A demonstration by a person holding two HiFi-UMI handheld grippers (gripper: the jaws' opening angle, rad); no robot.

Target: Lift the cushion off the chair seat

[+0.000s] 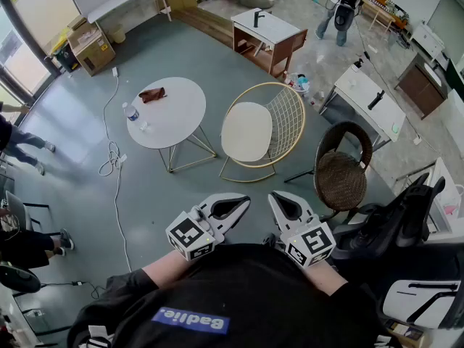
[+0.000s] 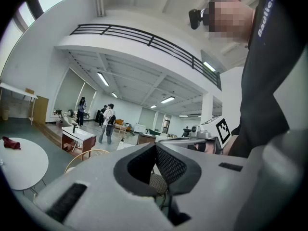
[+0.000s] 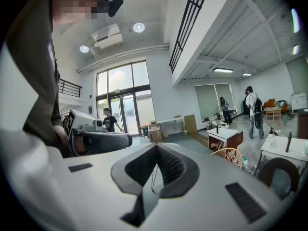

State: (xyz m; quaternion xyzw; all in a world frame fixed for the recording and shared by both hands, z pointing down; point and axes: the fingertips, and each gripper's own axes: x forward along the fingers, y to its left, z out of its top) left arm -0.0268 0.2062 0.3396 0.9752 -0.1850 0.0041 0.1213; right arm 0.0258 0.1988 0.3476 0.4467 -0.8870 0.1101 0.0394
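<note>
**Open-plan room: cushion on the gold chair, both grippers clenched and empty**

Head view: a large room with a grey-green floor (image 1: 87,194), seen steeply from above. The left gripper (image 1: 235,206) and the right gripper (image 1: 282,204) are held side by side close to the person's chest. Each pair of fingers is clenched tip to tip, with nothing between them. Straight beyond the fingertips, well apart from them, stands a gold wire chair (image 1: 286,114). The cream cushion (image 1: 246,131) lies flat on its seat, untouched. Ahead and to the left of the left fingers is a round white desk (image 1: 174,118) carrying a bottle (image 1: 131,113) and a brown cloth (image 1: 152,94). A dark wicker chair (image 1: 341,176) stands near the right fingers, on their right.

Left gripper view: the fingers (image 2: 171,165) meet at the tip and hold nothing. Woven wicker shows through the hollow between the pads. The gold chair's rim curves to the left of the fingers, with the round desk further left. The right gripper's marker cube sits to their right. People (image 2: 107,123) stand far off in the background. The cushion cannot be made out clearly here.

Right gripper view: these fingers (image 3: 171,167) are also pressed together and empty. Thin metal legs show through the hollow between them. The left gripper sits just to their left. The gold chair's rim is to their right, and the wicker chair's back is further right at the edge.
</note>
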